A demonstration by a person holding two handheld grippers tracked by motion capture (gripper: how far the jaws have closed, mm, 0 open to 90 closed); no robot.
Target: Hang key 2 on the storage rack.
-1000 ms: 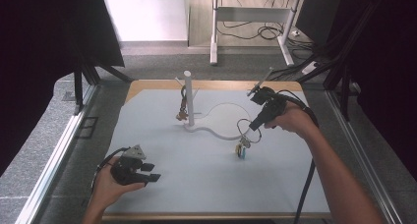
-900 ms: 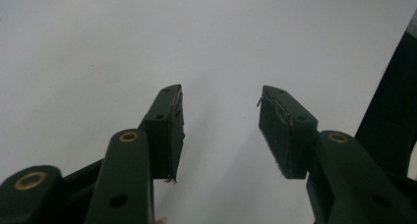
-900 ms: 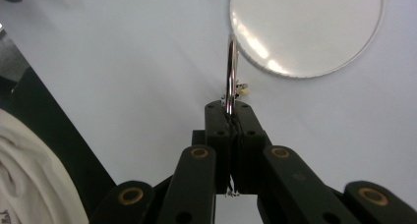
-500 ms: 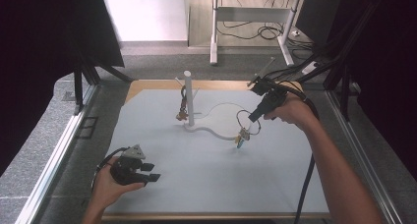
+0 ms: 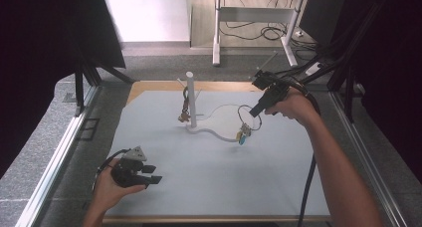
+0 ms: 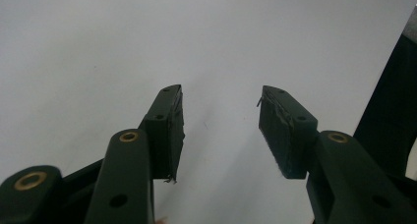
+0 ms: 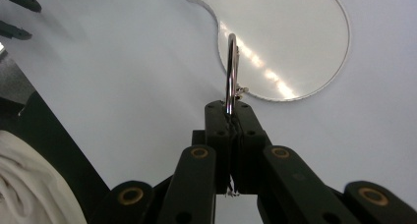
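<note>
Above the mat, right gripper (image 5: 254, 110) lifted key ring (image 5: 246, 113) higher

Lab test bay, black curtains (image 5: 45, 62) (dark), floor cables (image 5: 259, 33) — metal frame (image 5: 54, 157)

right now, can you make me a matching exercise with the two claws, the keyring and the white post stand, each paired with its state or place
Column 1:
1. left claw
2. right claw
3. keyring
4. white post stand

Column 2:
a. upright at the far middle of the mat
b. open, low at the near left
c. pinched and lifted, keys dangling below
d. shut, raised over the stand's base

Pairs: 1-b, 2-d, 3-c, 4-a
</note>
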